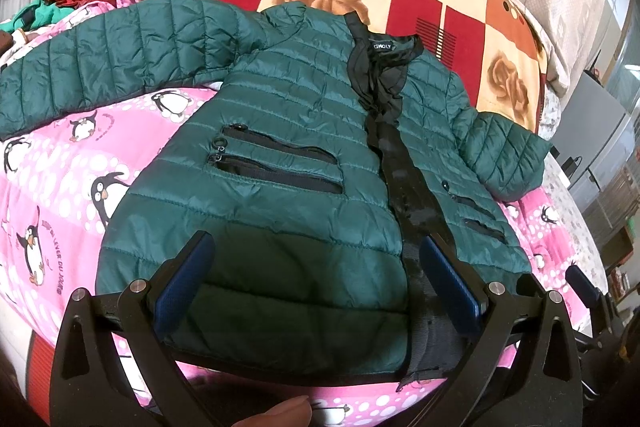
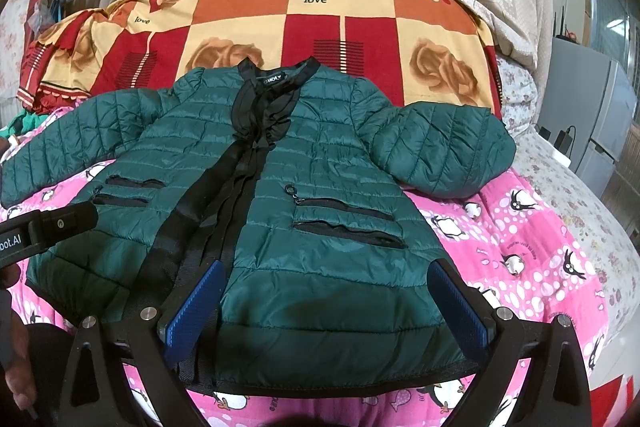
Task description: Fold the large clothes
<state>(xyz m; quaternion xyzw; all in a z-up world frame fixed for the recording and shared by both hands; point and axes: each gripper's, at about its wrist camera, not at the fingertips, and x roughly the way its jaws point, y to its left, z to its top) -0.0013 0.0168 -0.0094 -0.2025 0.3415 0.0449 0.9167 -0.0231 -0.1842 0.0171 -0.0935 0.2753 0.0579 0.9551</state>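
A quilted green jacket (image 1: 280, 131) with glossy black trim lies flat, front up, on the pink penguin blanket (image 1: 52, 195), both the left gripper (image 1: 316, 283) and right gripper (image 2: 326, 303) spread wide above its near hem.

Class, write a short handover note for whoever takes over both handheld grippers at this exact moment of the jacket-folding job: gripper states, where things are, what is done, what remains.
Left gripper: open, holding nothing, over the hem on the jacket's left half.
Right gripper: open, holding nothing, over the hem on the right half.
Dark green quilted puffer jacket: lies front up on the pink penguin-print blanket, black placket closed, collar toward the red and orange checked rose quilt.
Left sleeve spread outward; right sleeve bent, cuff near the body.
Done: jacket laid flat.
Left: all folds, sleeves first, probably.
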